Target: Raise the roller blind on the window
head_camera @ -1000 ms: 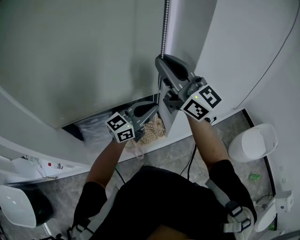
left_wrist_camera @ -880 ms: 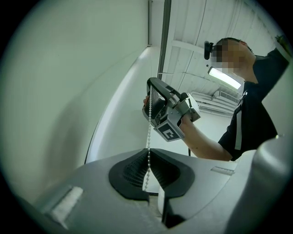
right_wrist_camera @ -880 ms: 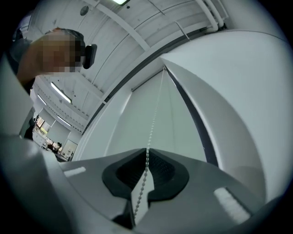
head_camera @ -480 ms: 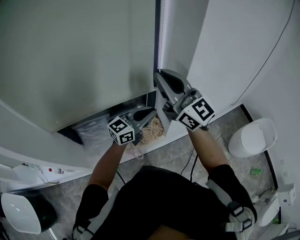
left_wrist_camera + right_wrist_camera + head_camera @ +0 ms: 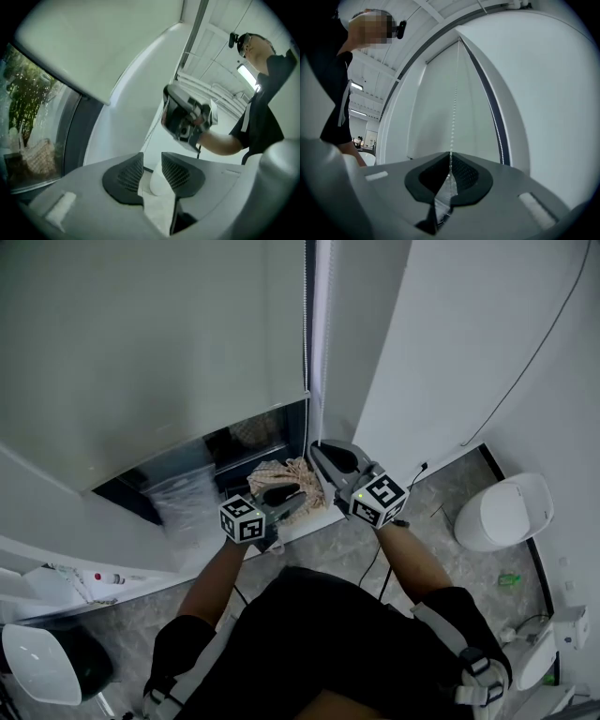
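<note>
Low in the head view, below centre, the person's two bare forearms reach out from a black shirt. Both hands sit lower in the frame than a second ago. The left gripper is at centre left. Its jaws have just been opening and stand apart, with nothing pressed between the pads. Right of it, the right gripper has its jaws closed tight on the bead chain, which runs straight up from them. The cube on each gripper bears black-and-white square markers. Beyond them the roller blind fills the upper left. Its bottom edge stands higher than before, so a wider dark strip of window glass shows under it. A woven straw-coloured thing now shows at the sill.
</note>
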Action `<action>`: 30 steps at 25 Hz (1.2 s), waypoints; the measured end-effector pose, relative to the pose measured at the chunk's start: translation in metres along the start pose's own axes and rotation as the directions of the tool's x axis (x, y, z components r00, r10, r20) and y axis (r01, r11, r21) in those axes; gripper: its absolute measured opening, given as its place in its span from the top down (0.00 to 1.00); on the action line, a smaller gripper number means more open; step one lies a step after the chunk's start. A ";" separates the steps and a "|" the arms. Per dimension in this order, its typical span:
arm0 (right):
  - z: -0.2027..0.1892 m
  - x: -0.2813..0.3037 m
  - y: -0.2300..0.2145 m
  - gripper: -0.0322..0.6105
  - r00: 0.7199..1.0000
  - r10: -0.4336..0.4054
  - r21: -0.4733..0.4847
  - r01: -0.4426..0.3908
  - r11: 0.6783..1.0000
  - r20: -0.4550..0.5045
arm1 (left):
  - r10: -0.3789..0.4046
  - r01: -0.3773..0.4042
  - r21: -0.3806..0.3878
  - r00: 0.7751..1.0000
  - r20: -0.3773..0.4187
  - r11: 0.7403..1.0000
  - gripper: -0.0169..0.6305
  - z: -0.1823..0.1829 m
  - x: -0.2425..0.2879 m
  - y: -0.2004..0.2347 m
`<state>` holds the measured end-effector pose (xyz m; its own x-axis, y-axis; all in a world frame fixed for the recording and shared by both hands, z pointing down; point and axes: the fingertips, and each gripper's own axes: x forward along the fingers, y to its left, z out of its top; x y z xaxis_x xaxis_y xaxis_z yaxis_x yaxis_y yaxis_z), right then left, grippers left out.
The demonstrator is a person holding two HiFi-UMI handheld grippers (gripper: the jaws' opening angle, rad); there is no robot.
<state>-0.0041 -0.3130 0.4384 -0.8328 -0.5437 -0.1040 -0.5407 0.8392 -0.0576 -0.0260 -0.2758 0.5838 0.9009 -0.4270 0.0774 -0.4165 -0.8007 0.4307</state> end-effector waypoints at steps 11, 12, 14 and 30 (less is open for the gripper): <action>0.001 -0.002 -0.002 0.92 1.000 -0.007 0.046 0.006 0.999 0.019 | -0.230 0.148 0.292 0.935 0.270 0.945 0.78 0.225 0.005 -0.073; 0.001 -0.002 -0.002 0.92 1.000 -0.007 0.048 0.006 0.999 0.018 | -0.250 0.156 0.315 0.926 0.284 0.936 0.78 0.240 0.007 -0.080; 0.000 -0.002 -0.001 0.92 1.000 -0.008 0.050 0.008 0.999 0.015 | -0.290 0.170 0.344 0.896 0.336 0.924 0.78 0.272 0.010 -0.092; -0.003 -0.014 0.002 0.92 0.999 -0.004 0.070 0.001 0.998 0.042 | -0.349 0.205 0.366 0.854 0.387 0.908 0.95 0.319 0.028 -0.125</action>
<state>0.0056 -0.3037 0.4424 -0.8249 -0.5462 -0.1458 -0.5318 0.8372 -0.1275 0.0119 -0.3217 0.2452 0.8672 -0.2479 -0.4318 -0.2381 -0.9681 0.0776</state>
